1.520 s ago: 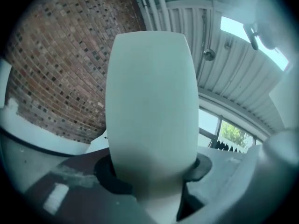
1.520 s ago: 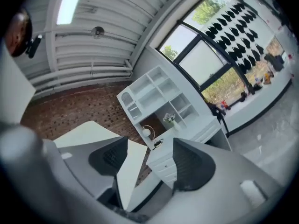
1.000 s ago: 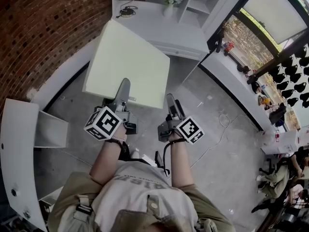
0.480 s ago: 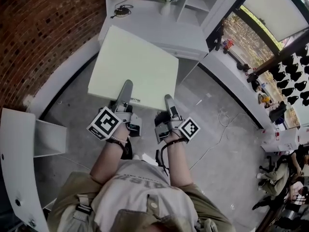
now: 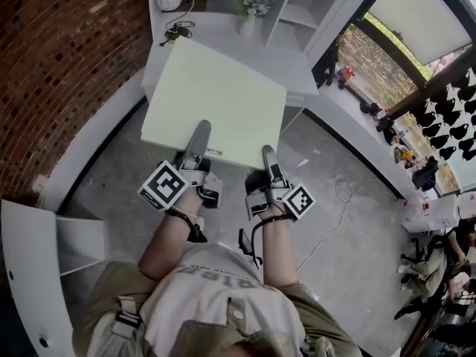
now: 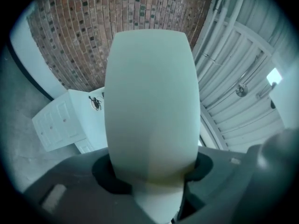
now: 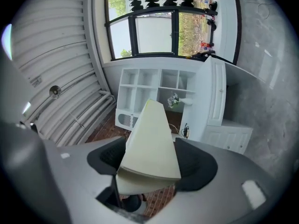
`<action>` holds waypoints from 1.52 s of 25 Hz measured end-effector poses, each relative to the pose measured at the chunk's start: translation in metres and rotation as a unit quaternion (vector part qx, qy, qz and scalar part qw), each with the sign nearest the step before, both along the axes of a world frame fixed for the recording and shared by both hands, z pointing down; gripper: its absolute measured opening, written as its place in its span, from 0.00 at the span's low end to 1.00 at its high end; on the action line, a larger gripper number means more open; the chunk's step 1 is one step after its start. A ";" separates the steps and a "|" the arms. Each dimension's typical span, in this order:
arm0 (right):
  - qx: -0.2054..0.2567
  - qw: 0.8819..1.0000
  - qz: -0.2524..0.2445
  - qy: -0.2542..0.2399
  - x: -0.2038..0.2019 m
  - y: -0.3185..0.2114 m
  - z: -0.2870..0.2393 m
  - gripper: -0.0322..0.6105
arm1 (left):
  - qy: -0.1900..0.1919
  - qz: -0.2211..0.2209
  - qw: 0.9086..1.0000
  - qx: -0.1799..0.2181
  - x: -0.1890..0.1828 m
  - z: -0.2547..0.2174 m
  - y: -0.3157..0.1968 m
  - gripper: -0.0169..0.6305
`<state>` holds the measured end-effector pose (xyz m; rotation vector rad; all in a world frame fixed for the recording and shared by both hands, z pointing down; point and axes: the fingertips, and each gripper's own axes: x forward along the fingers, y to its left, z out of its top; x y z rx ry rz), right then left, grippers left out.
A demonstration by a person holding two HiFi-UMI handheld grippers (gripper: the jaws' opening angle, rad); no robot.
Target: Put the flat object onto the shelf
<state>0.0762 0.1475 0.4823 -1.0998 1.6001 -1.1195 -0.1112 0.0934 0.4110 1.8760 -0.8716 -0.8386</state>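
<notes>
The flat board [image 5: 216,103] was held out ahead of both grippers, its near edge clamped between the jaws of the left gripper [image 5: 199,136]. The jaws of the right gripper [image 5: 268,158] were being closed on the same edge, and the white shelf unit [image 5: 297,10] was seen beyond the board.

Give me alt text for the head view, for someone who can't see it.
Seen from above, a person holds a pale flat board by its near edge with the left gripper, jaws opening, and the right gripper, jaws closing, in front of a white cabinet beside a brick wall.
</notes>
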 end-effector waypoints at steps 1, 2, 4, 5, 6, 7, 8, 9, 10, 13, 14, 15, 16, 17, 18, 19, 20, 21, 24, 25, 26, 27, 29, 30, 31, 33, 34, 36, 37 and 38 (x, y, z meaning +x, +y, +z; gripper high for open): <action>0.009 1.000 0.005 0.006 0.002 -0.009 -0.007 0.57 | 0.006 0.007 1.000 0.007 0.002 -0.005 -0.010 0.45; 0.019 1.000 0.011 0.010 0.005 -0.018 -0.014 0.57 | 0.011 0.014 1.000 0.014 0.005 -0.011 -0.020 0.45; 0.039 0.999 0.022 0.017 0.008 -0.035 -0.028 0.57 | 0.017 0.029 0.999 0.031 0.010 -0.021 -0.039 0.46; 0.050 0.998 0.027 0.020 0.010 -0.043 -0.035 0.57 | 0.019 0.037 0.998 0.041 0.012 -0.026 -0.048 0.47; 0.060 0.997 0.032 0.024 0.012 -0.050 -0.041 0.57 | 0.019 0.045 0.998 0.051 0.015 -0.030 -0.056 0.47; 0.070 0.996 0.035 0.030 0.015 -0.057 -0.046 0.57 | 0.019 0.054 0.997 0.060 0.018 -0.034 -0.063 0.48; 0.078 0.996 0.037 0.036 0.018 -0.063 -0.051 0.57 | 0.017 0.062 0.996 0.068 0.022 -0.038 -0.070 0.49; 0.085 0.995 0.040 0.043 0.020 -0.069 -0.056 0.56 | 0.015 0.070 0.995 0.074 0.025 -0.040 -0.076 0.50; 0.090 0.994 0.041 0.049 0.023 -0.075 -0.060 0.56 | 0.012 0.077 0.994 0.078 0.028 -0.041 -0.081 0.51; 0.101 0.992 0.045 0.064 0.031 -0.091 -0.070 0.56 | -0.002 0.100 0.991 0.088 0.035 -0.040 -0.095 0.54; 0.105 0.991 0.044 0.066 0.033 -0.096 -0.073 0.56 | -0.007 0.107 0.990 0.092 0.037 -0.040 -0.099 0.54; 0.107 0.991 0.045 0.065 0.035 -0.101 -0.075 0.56 | -0.014 0.113 0.989 0.095 0.039 -0.038 -0.103 0.55; 0.109 0.991 0.045 0.060 0.037 -0.107 -0.076 0.56 | -0.024 0.120 0.988 0.099 0.042 -0.037 -0.107 0.56; 0.108 0.992 0.047 0.053 0.040 -0.112 -0.076 0.56 | -0.036 0.127 0.986 0.103 0.045 -0.035 -0.111 0.58; 0.108 0.992 0.048 0.046 0.043 -0.118 -0.076 0.55 | -0.049 0.134 0.984 0.109 0.049 -0.034 -0.116 0.59; 0.107 0.992 0.048 0.040 0.047 -0.124 -0.075 0.55 | -0.061 0.143 0.981 0.117 0.054 -0.034 -0.120 0.60; 0.106 0.993 0.047 0.036 0.051 -0.130 -0.073 0.55 | -0.071 0.151 0.978 0.125 0.059 -0.034 -0.124 0.60; 0.107 0.993 0.045 0.035 0.055 -0.136 -0.072 0.55 | -0.079 0.158 0.975 0.132 0.063 -0.034 -0.129 0.61; 0.114 0.992 0.037 0.037 0.066 -0.152 -0.072 0.55 | -0.084 0.167 0.972 0.139 0.074 -0.034 -0.140 0.61; 0.116 0.992 0.035 0.039 0.070 -0.157 -0.072 0.55 | -0.083 0.168 0.972 0.140 0.078 -0.033 -0.144 0.61; 0.119 0.992 0.032 0.041 0.076 -0.164 -0.073 0.55 | -0.081 0.168 0.973 0.140 0.083 -0.033 -0.149 0.61; 0.121 0.991 0.028 0.043 0.083 -0.171 -0.074 0.55 | -0.080 0.168 0.973 0.139 0.090 -0.034 -0.154 0.61; 0.125 0.991 0.017 0.047 0.098 -0.190 -0.079 0.55 | -0.078 0.165 0.973 0.142 0.104 -0.037 -0.169 0.61; 0.127 0.991 0.011 0.049 0.105 -0.200 -0.082 0.55 | -0.078 0.162 0.973 0.144 0.111 -0.039 -0.177 0.60; 0.129 0.990 0.005 0.052 0.113 -0.210 -0.085 0.55 | -0.078 0.160 0.973 0.146 0.119 -0.042 -0.186 0.60; 0.133 0.989 -0.009 0.058 0.130 -0.231 -0.093 0.55 | -0.076 0.154 0.973 0.151 0.135 -0.050 -0.204 0.60; 0.135 0.989 -0.016 0.061 0.138 -0.242 -0.098 0.55 | -0.076 0.150 0.974 0.153 0.144 -0.054 -0.213 0.60; 0.137 0.988 -0.031 0.065 0.156 -0.263 -0.107 0.55 | -0.075 0.143 0.975 0.155 0.162 -0.062 -0.231 0.60; 0.139 0.987 -0.037 0.067 0.166 -0.274 -0.112 0.55 | -0.073 0.139 0.975 0.155 0.171 -0.066 -0.239 0.60; 0.140 0.987 -0.044 0.069 0.175 -0.285 -0.116 0.55 | -0.071 0.135 0.976 0.155 0.180 -0.070 -0.248 0.60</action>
